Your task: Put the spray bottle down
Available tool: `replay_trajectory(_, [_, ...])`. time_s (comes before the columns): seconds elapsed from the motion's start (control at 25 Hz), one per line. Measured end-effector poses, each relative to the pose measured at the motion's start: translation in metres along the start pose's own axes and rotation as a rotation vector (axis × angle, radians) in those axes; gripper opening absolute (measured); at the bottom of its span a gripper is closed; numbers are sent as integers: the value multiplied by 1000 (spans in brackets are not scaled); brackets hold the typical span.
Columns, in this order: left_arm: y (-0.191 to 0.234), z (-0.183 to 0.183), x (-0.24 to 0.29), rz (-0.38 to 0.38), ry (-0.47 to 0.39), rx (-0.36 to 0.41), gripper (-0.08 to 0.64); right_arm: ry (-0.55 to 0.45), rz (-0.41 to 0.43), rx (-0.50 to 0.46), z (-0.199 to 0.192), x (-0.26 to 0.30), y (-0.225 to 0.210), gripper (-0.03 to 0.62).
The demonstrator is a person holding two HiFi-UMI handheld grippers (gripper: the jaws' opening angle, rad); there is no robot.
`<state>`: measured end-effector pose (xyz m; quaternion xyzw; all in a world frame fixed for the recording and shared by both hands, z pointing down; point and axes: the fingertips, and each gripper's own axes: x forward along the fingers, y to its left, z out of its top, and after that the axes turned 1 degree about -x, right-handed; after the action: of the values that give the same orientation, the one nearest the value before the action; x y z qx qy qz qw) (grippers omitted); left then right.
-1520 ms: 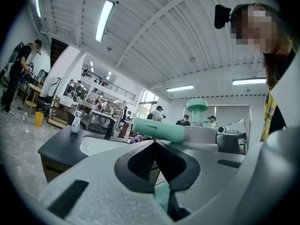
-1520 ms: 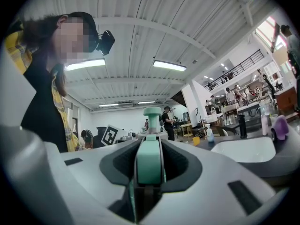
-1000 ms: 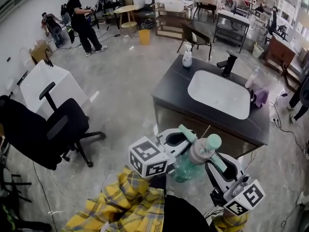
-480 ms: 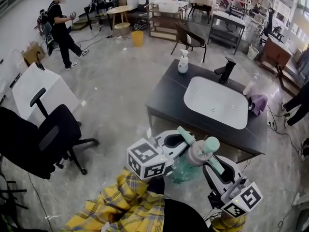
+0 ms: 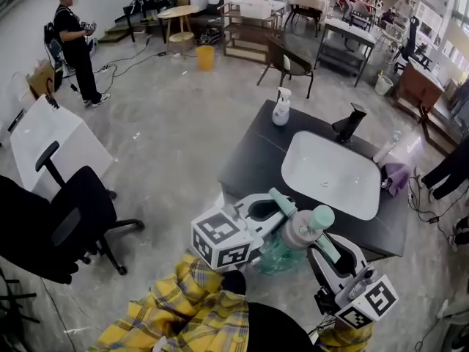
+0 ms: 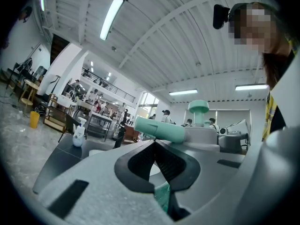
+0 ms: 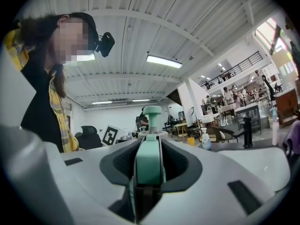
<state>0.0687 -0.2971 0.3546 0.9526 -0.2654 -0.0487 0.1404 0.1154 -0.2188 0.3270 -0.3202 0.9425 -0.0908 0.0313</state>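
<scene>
Two grippers are in my hands, and both meet at one spray bottle. My right gripper is clamped on the bottle's mint lever, which runs between its dark pads and fills the gap in the right gripper view. My left gripper has its jaws pressed together. The mint nozzle lies crosswise over their tips, and a sliver of the green body shows below where the pads meet. Whether those pads nip any part of the bottle I cannot tell.

The bottle stands upright between the two tools, clear of any surface, with its translucent green body low, a grey head above it and a mint pump knob on top. In the head view it hangs in front of my plaid sleeve, just short of the near edge of a dark counter.

Set in that counter is a white basin with a black tap behind it. A white dispenser bottle stands at the counter's far left corner, and a purple cloth lies to the right of the basin. Off to my left a black office chair stands on the grey floor beside a white cabinet. Farther back, a person in black stands near the wall, and a yellow bin sits by a round table.
</scene>
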Motion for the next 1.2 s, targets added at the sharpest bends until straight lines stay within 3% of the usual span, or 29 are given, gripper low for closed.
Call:
replay_trajectory(0.52, [111, 41, 3, 14, -25, -10, 6, 9, 24, -32, 16, 109, -44, 115])
replay_trajectory(0.72, [166, 75, 13, 12, -27, -2, 6, 0, 19, -34, 37, 163, -72, 115])
replay_trajectory(0.96, [181, 68, 20, 9, -34, 13, 6, -12, 16, -53, 27, 172, -84, 115])
replay_trajectory(1.2, [194, 59, 20, 23, -56, -38, 6, 0, 23, -42, 16, 178, -92, 115])
